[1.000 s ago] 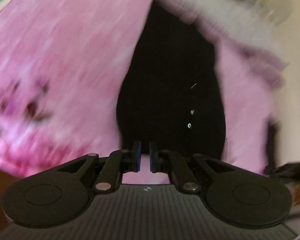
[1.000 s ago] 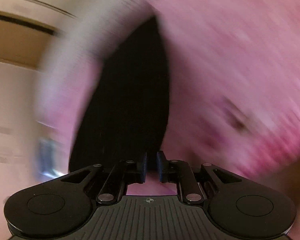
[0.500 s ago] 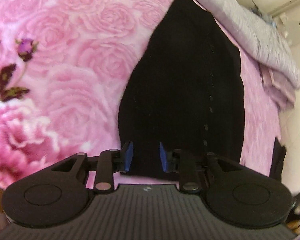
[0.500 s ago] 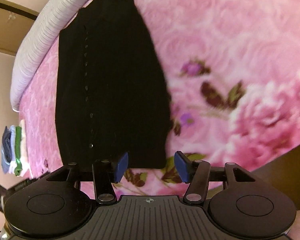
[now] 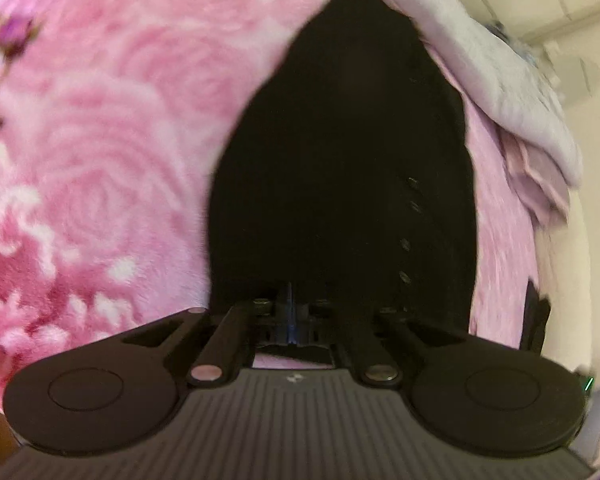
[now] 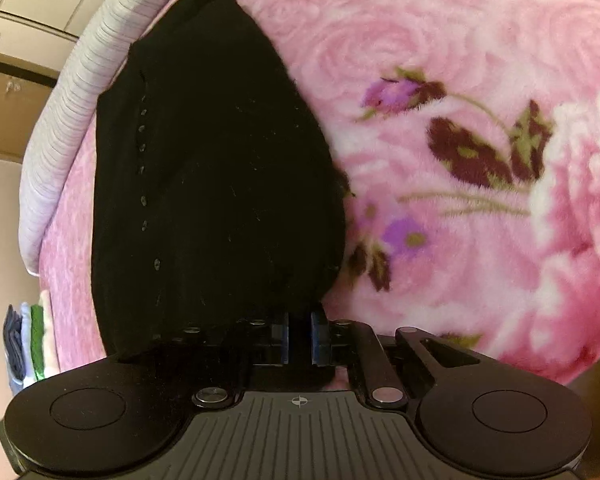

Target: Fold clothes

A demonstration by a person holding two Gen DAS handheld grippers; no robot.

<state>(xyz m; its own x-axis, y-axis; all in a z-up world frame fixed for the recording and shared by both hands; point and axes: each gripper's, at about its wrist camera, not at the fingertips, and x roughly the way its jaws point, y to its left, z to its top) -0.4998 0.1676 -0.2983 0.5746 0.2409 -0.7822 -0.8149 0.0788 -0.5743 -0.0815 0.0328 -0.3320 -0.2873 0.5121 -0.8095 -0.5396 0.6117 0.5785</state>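
Two grippers: I have one on each near corner of the garment, both angled down at the bed.
Black garment [image 5: 340, 184]: it lies flat on the pink rose blanket [image 5: 100, 140], stretching from my fingers toward 12 o'clock, where its far end narrows to a point against a pale ribbed cover [image 6: 72, 92].
Buttons: a line of small dark buttons [image 5: 406, 244] runs up the garment, on the 3 o'clock side in the left wrist view and on the 9 o'clock side in the right wrist view.
Left gripper [image 5: 290, 316]: its fingers are pressed together at the near hem, toward the garment's 9 o'clock corner; black cloth lies over and around the tips, so I read it as pinching the hem.
Right gripper [image 6: 299, 336]: its fingers are narrow and closing, with dark cloth of the garment's near 3 o'clock corner between the blue pads [image 6: 318, 334]; a slim gap shows between them.
Blanket print: purple buds and dark leaves [image 6: 472, 152] lie at 3 o'clock of the garment in the right wrist view.
Folded pile: a stack of blue, green and white clothes [image 6: 28, 344] sits at 8 o'clock in the right wrist view, beyond the bed's edge.
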